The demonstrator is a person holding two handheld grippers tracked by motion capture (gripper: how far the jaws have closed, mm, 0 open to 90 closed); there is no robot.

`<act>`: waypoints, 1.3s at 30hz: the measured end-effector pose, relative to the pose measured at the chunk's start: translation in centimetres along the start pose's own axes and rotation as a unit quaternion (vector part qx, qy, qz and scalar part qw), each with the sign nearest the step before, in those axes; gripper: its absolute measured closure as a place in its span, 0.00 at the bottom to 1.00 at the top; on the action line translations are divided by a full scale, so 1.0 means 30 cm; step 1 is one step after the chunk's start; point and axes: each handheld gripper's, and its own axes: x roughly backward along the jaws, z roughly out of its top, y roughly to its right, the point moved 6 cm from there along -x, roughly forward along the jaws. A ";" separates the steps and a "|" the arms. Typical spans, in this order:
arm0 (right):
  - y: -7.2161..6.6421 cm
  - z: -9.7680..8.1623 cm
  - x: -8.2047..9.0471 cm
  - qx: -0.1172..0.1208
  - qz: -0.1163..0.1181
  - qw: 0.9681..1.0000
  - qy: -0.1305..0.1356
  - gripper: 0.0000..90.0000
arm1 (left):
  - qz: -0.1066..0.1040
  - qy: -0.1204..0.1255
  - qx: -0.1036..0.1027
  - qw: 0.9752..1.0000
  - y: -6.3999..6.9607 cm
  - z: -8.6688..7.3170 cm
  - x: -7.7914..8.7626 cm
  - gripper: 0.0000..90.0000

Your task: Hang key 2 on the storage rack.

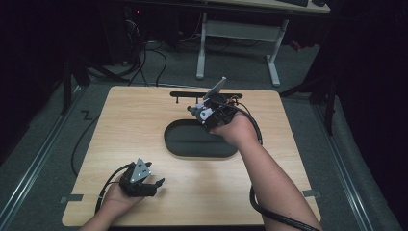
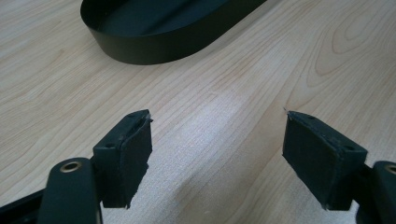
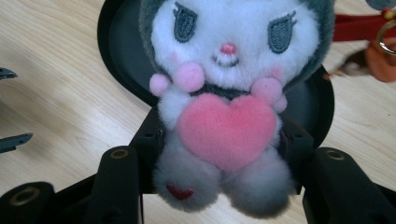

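- Left gripper point(image 1: 153, 185) rests low on the light wooden table point(image 1: 144, 120), near the front-left edge; jaws spread wide, nothing between them.
- Black oval plastic tray point(image 1: 192, 142) sits mid-table.
- Right gripper point(image 3: 219, 140) hangs over the tray's far rim, clamping a white and grey plush toy with a pink heart point(image 3: 224, 116) at its body.

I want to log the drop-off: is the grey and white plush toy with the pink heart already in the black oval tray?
Not yet. The plush toy is clamped in the right gripper, above the black oval tray.
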 end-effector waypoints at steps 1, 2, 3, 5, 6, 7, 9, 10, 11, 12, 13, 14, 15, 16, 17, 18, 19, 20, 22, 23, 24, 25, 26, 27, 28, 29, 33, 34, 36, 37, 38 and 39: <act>0.002 0.001 0.000 -0.002 0.001 1.000 0.000 0.54 | 0.000 0.000 0.000 1.000 0.000 0.000 0.000 0.27; 0.006 0.002 -0.001 0.000 -0.001 1.000 0.000 0.54 | 0.000 0.000 0.000 1.000 0.000 0.000 0.000 0.27; 0.009 0.002 -0.003 -0.004 -0.001 1.000 -0.001 0.54 | 0.000 -0.001 -0.001 1.000 0.001 0.000 0.000 0.27; 0.018 0.001 -0.012 -0.006 -0.001 1.000 -0.001 0.54 | 0.000 -0.001 -0.001 1.000 0.001 0.000 0.001 0.27; 0.021 -0.001 -0.018 -0.008 0.000 1.000 -0.002 0.54 | 0.000 0.001 0.000 1.000 0.002 0.001 0.000 0.27; 0.024 -0.004 -0.026 -0.010 0.002 1.000 -0.004 0.54 | 0.000 -0.001 -0.001 1.000 0.002 0.000 0.001 0.27; 0.029 -0.012 -0.045 -0.012 0.004 1.000 -0.006 0.54 | -0.001 -0.002 -0.001 1.000 0.002 0.000 0.000 0.27; 0.030 -0.017 -0.056 -0.014 0.008 1.000 -0.008 0.54 | -0.001 -0.002 -0.002 1.000 0.002 -0.001 -0.001 0.27; 0.031 -0.022 -0.067 -0.015 0.010 1.000 -0.009 0.54 | -0.001 -0.003 -0.002 1.000 0.003 -0.001 -0.002 0.27; 0.033 -0.027 -0.078 -0.021 0.012 1.000 -0.008 0.54 | -0.002 -0.004 -0.002 1.000 0.003 -0.002 -0.002 0.27; 0.036 -0.031 -0.088 -0.022 0.015 1.000 -0.006 0.54 | -0.002 -0.004 -0.002 1.000 0.004 -0.002 -0.003 0.27; 0.040 -0.034 -0.097 -0.025 0.018 1.000 -0.004 0.53 | -0.002 -0.004 -0.002 1.000 0.004 -0.003 -0.004 0.27; 0.044 -0.038 -0.106 -0.029 0.021 0.999 -0.001 0.53 | -0.002 -0.003 -0.002 1.000 0.005 -0.003 -0.005 0.27; 0.047 -0.040 -0.115 -0.032 0.023 0.999 0.000 0.52 | -0.003 -0.005 -0.003 1.000 0.006 -0.004 -0.006 0.27; 0.051 -0.043 -0.123 -0.035 0.025 0.999 0.002 0.51 | -0.003 -0.007 -0.005 1.000 0.007 -0.005 -0.007 0.27; 0.052 -0.046 -0.132 -0.041 0.030 0.999 0.003 0.48 | -0.003 -0.008 -0.006 1.000 0.008 -0.006 -0.008 0.27; 0.052 -0.048 -0.137 -0.048 0.033 0.998 0.002 0.45 | -0.003 -0.008 -0.007 1.000 0.009 -0.006 -0.009 0.27; 0.055 -0.049 -0.145 -0.048 0.035 0.998 0.004 0.41 | -0.004 -0.009 -0.007 1.000 0.010 -0.006 -0.010 0.27; 0.061 -0.049 -0.154 -0.053 0.034 0.998 0.010 0.35 | -0.004 -0.009 -0.007 1.000 0.012 -0.005 -0.012 0.27; 0.063 -0.050 -0.156 -0.056 0.036 0.998 0.013 0.34 | -0.005 -0.009 -0.008 1.000 0.012 -0.005 -0.013 0.27; 0.065 -0.052 -0.158 -0.059 0.036 0.998 0.014 0.33 | -0.005 -0.009 -0.008 1.000 0.013 -0.005 -0.014 0.27; 0.066 -0.054 -0.157 -0.061 0.036 0.997 0.016 0.33 | -0.006 -0.010 -0.009 1.000 0.014 -0.004 -0.015 0.27; 0.067 -0.057 -0.155 -0.065 0.037 0.997 0.018 0.33 | -0.006 -0.010 -0.009 1.000 0.014 -0.004 -0.015 0.27; 0.070 -0.061 -0.154 -0.064 0.037 0.997 0.020 0.33 | -0.006 -0.009 -0.009 1.000 0.014 -0.003 -0.016 0.27; 0.073 -0.067 -0.153 -0.065 0.038 0.997 0.023 0.33 | -0.005 -0.009 -0.009 1.000 0.014 -0.003 -0.016 0.27; 0.075 -0.075 -0.152 -0.068 0.040 0.997 0.025 0.33 | -0.006 -0.009 -0.009 1.000 0.014 -0.003 -0.015 0.27; 0.089 -0.121 -0.154 -0.077 0.044 0.996 0.029 0.33 | -0.007 -0.010 -0.007 1.000 0.013 -0.001 -0.014 0.27; 0.092 -0.136 -0.157 -0.079 0.044 0.995 0.029 0.33 | -0.007 -0.010 -0.006 1.000 0.012 -0.001 -0.015 0.27; 0.094 -0.168 -0.169 -0.085 0.047 0.995 0.030 0.34 | -0.006 -0.007 -0.005 1.000 0.012 0.000 -0.016 0.27; 0.095 -0.186 -0.177 -0.085 0.046 0.995 0.030 0.34 | -0.006 -0.007 -0.004 1.000 0.013 0.001 -0.016 0.27; 0.094 -0.203 -0.185 -0.088 0.045 0.995 0.029 0.34 | -0.007 -0.007 -0.004 1.000 0.013 0.001 -0.016 0.27; 0.096 -0.223 -0.195 -0.082 0.043 0.995 0.030 0.34 | -0.006 -0.007 -0.005 1.000 0.015 0.002 -0.017 0.26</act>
